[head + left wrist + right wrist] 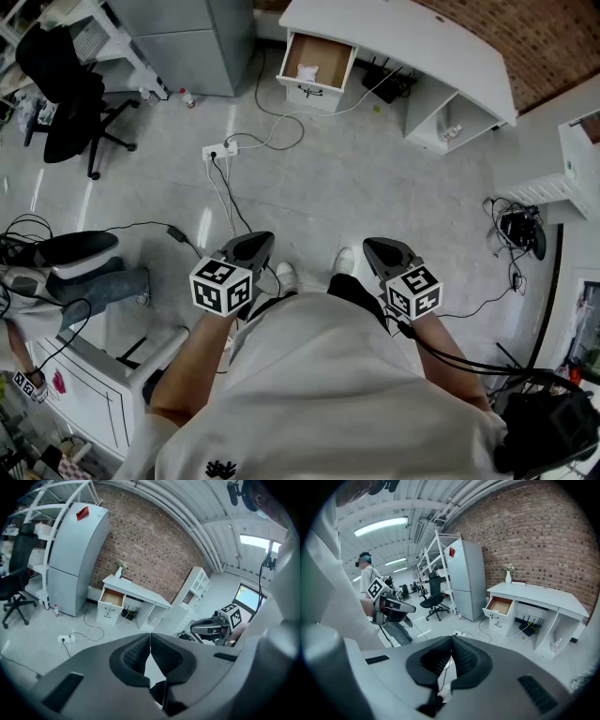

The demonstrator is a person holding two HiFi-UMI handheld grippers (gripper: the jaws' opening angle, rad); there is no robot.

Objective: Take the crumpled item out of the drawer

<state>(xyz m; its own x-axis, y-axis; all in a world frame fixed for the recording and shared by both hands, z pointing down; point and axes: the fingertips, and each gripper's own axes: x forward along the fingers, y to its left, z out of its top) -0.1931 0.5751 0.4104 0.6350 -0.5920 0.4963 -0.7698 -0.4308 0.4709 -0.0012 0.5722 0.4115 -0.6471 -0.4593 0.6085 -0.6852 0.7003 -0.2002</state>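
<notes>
The white desk's drawer (317,58) stands pulled open across the room, with a crumpled white item (307,71) lying inside it. The person holds both grippers close to the body, well away from the drawer. My left gripper (259,241) is shut with nothing in it, and my right gripper (374,247) is shut and empty too. In the left gripper view the shut jaws (150,637) point toward the open drawer (112,598). In the right gripper view the shut jaws (451,642) also face the drawer (500,605). The crumpled item is too small to make out in either gripper view.
A power strip (219,150) and trailing cables lie on the grey floor between me and the desk (412,37). A black office chair (67,94) and a grey fridge (192,42) stand at the back left. Another person's leg (98,281) is at the left.
</notes>
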